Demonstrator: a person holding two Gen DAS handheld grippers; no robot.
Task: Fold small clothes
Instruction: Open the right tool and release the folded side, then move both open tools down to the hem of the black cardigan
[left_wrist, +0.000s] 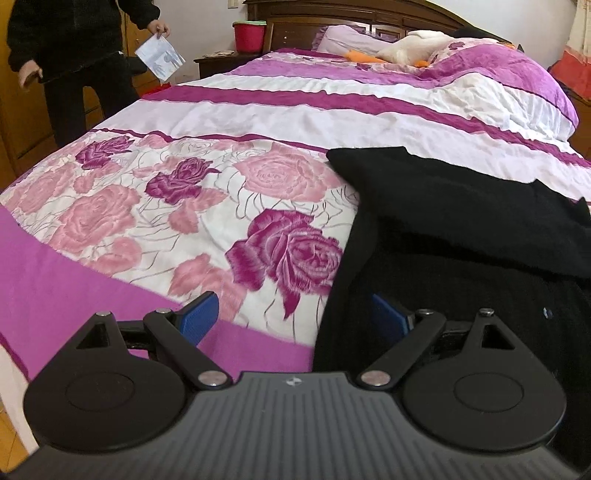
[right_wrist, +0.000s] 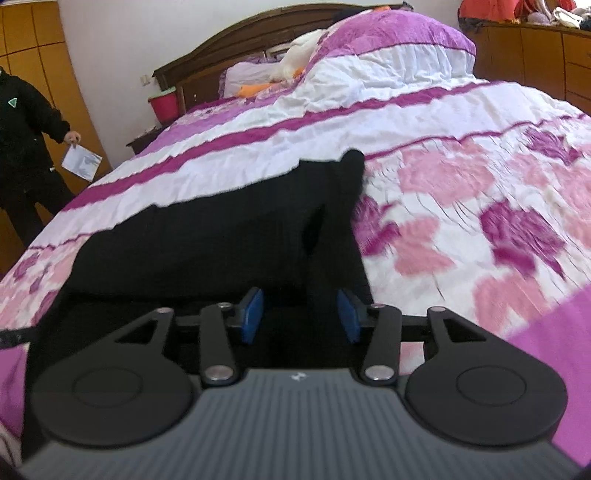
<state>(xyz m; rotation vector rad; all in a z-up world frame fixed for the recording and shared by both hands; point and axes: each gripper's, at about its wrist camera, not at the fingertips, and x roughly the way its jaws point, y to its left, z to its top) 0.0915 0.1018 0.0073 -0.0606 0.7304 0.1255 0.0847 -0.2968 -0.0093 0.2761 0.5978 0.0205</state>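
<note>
Black garment (left_wrist: 461, 221) lies part-folded on floral bedspread (left_wrist: 184, 206). Left gripper (left_wrist: 295, 317) spread wide, empty; right gripper (right_wrist: 300, 314) half-spread over cloth, gripping nothing — 1 fold apparently laid. Next: pinch fresh edge.

A wide bed (left_wrist: 295, 110) fills the room, covered with a quilt of white and purple stripes and pink roses, and behind it stands a dark wooden headboard (right_wrist: 229, 44) against a pale wall (right_wrist: 122, 33). At the left side there are wooden wardrobe doors (right_wrist: 40, 48) and a low nightstand (left_wrist: 218, 62) with a red bucket (left_wrist: 249, 35) on it. At the right side a wooden dresser (right_wrist: 535, 59) carries some piled things.
</note>
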